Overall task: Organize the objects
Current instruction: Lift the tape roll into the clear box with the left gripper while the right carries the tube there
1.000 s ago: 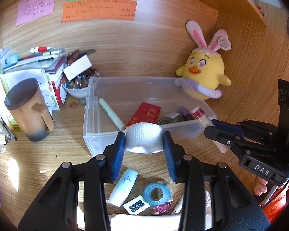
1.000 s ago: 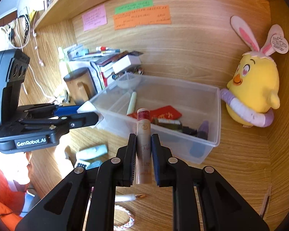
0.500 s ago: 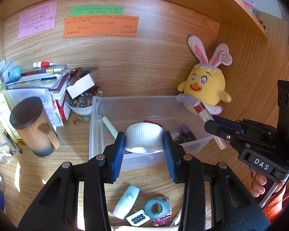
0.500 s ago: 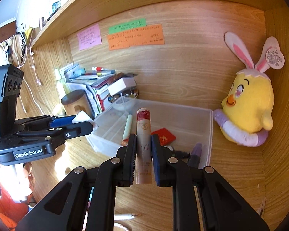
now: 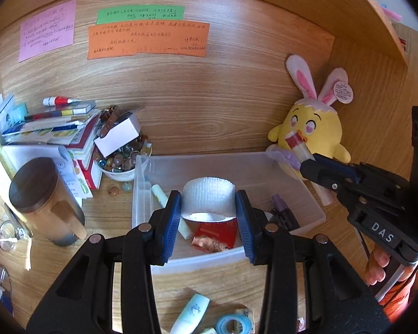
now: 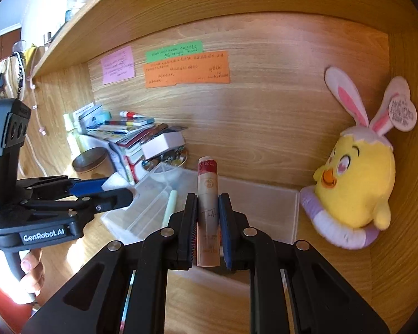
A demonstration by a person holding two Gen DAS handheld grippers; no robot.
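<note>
The left gripper clenched a white tape roll over the clear bin, whose floor showed only in the left wrist view: a red packet and a pale stick. The right gripper gripped a red-capped tube upright, near the bin's near wall. The right wrist view alone showed the whole yellow plush chick at far right.

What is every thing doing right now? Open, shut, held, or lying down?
Left gripper: shut on the white tape roll.
Right gripper: shut on the tube, upright.
Clear bin: open, no lid, things lying inside.
Brown mug: lid on.
Chick plush: sitting upright.
Blue tape roll: lying on the desk.
</note>
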